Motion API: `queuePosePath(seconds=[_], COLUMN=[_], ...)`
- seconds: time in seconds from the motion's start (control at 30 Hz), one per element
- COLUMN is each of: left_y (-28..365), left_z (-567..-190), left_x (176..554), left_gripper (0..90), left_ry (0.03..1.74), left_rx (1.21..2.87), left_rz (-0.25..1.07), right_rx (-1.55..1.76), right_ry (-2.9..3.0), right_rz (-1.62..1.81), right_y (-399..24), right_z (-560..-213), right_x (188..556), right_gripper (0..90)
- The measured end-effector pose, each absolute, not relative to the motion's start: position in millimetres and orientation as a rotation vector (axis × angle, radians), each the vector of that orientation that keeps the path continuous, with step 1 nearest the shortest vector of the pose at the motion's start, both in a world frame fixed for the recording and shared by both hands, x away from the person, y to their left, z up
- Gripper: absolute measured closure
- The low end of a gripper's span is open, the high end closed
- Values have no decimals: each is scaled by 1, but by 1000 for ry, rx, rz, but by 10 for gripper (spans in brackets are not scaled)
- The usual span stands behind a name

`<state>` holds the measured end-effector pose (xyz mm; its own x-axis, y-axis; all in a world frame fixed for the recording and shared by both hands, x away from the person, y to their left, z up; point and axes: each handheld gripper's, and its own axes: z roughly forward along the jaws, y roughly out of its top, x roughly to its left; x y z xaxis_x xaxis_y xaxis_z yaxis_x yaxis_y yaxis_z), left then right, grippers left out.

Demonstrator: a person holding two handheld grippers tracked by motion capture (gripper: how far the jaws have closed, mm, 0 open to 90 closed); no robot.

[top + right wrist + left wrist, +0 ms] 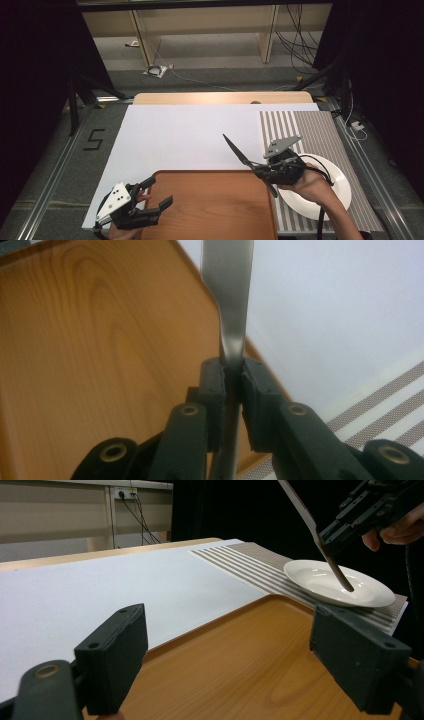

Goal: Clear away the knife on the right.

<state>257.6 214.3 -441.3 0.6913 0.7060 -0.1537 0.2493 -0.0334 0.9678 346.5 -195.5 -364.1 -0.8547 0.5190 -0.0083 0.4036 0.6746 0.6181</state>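
Observation:
A metal table knife (240, 153) is clamped near its middle in my right gripper (261, 171), which is shut on it at the tray's right edge. One end slants up and left over the white mat; the other points down beside the white plate (336, 186). In the right gripper view the pads (215, 382) pinch the knife (230, 300) above the tray (90, 340). My left gripper (159, 191) stands open over the wooden tray's (215, 205) left part, nothing between its jaws. From the left gripper view, the knife (306, 512) hangs over the plate (372, 594).
A white mat (190, 135) covers the table behind the tray. The plate rests on a striped placemat (312, 130) at the right. The table's wooden far edge (220, 98) gives onto floor with cables. Black curtains flank both sides.

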Motion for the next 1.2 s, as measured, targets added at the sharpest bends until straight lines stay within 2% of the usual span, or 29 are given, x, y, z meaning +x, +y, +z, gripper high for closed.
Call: queuePosePath(seconds=[0.47, 1.2], left_y=[215, 215], left_z=[-441, -440], left_x=[258, 257], left_gripper=[156, 156], left_ry=[796, 798], left_rx=[1604, 1602], left_rz=[437, 442], right_rx=[682, 660], right_ry=[2708, 2835], right_rz=[953, 954], right_y=[-178, -160], right_z=[-362, -387], right_x=[324, 299], right_gripper=[807, 807])
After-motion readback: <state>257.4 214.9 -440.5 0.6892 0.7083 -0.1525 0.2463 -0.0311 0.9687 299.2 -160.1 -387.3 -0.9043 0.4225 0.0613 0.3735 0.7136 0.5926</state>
